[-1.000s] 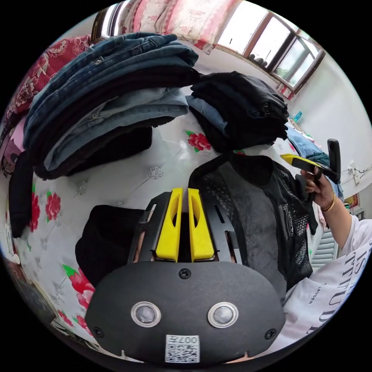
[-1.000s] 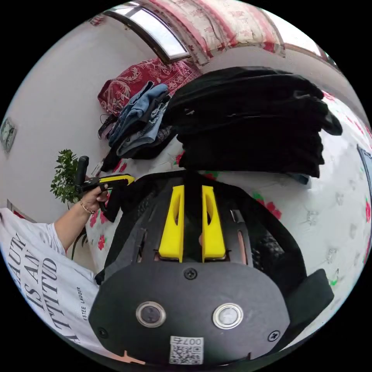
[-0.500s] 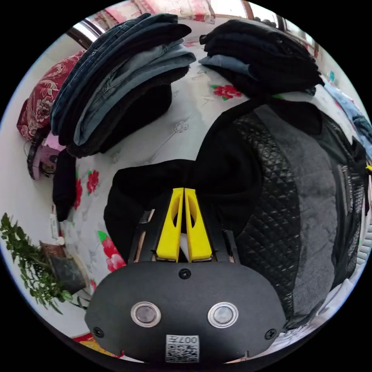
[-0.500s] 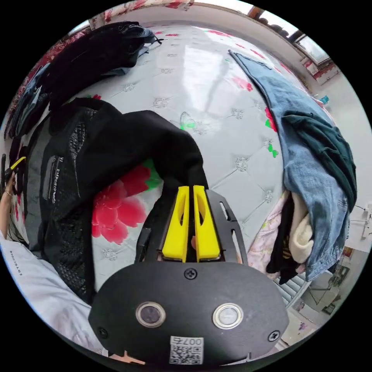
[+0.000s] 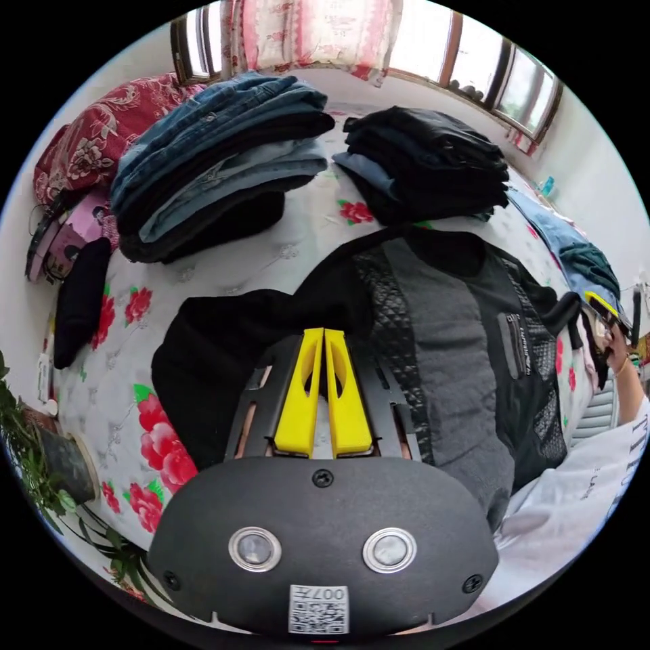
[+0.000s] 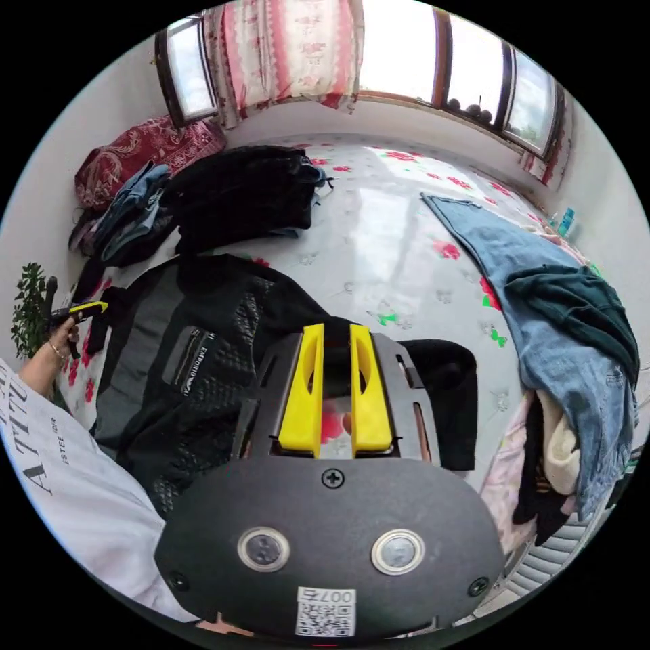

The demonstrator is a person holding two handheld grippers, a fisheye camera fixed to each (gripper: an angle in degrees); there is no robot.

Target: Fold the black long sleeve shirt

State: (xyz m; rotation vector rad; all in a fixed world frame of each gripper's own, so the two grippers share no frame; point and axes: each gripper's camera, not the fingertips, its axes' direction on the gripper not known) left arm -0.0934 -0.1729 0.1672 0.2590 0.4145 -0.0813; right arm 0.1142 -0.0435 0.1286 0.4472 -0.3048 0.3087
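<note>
On a flowered bed, the black shirt lay spread flat, front up, with both sleeves out to the sides; no fold appeared made yet, so the whole job seemingly remained. The left gripper was clenched above the left sleeve, whether pinching cloth could not be told. The right gripper stood slightly parted, apparently released, over the right sleeve. Two folded stacks sat beyond the collar, loose clothes to the right.
</note>
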